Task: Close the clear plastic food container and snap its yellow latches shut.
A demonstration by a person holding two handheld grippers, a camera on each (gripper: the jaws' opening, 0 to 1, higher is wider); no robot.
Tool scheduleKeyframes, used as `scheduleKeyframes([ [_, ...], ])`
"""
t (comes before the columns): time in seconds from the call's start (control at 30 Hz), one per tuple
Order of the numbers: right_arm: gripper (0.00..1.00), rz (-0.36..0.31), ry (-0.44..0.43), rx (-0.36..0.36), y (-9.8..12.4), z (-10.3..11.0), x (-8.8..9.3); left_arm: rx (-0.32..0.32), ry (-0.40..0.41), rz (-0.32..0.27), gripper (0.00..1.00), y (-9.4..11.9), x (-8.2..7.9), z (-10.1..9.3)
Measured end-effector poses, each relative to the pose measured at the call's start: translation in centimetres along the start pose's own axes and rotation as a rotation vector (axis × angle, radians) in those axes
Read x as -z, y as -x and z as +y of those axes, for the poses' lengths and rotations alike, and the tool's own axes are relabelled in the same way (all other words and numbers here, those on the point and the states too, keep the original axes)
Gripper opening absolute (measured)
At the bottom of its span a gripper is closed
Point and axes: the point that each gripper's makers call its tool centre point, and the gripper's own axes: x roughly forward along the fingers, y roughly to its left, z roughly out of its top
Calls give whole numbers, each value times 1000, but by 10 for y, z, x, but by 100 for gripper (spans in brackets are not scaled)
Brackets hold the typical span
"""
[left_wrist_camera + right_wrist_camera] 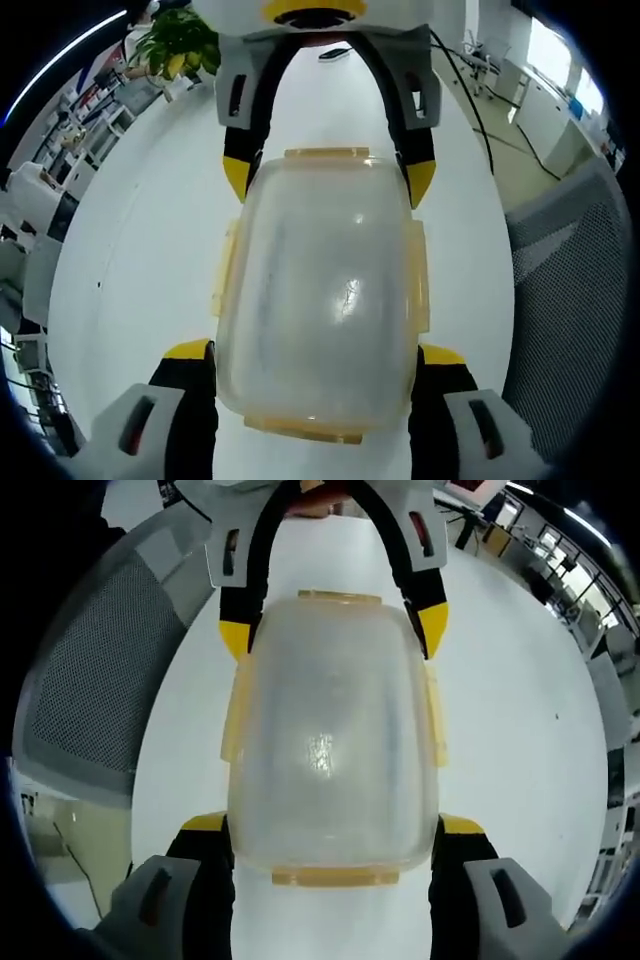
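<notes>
2 grippers, left gripper point(315, 352) and right gripper point(332, 830), clamp the container point(320, 290).

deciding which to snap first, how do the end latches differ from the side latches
The end latches sit on the container's short ends, between the jaws of the left tool and right tool; the side latches line its long sides, clear of both. The end latches face the tools; the side latches face the white table. All are translucent yellow; snapped or not, unclear.
</notes>
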Motion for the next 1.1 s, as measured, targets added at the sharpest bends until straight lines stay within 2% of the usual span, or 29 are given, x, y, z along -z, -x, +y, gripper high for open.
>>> scheduleKeyframes([
  [0.53,79,4,-4,6,-26,-12,-66,5,-7,25,76,24,68,18],
  [0.8,79,6,-37,14,-36,-23,-91,21,-38,36,76,32,90,31],
  [1.1,80,27,-53,8,-43,-38,-101,51,-54,20,77,33,104,51],
])
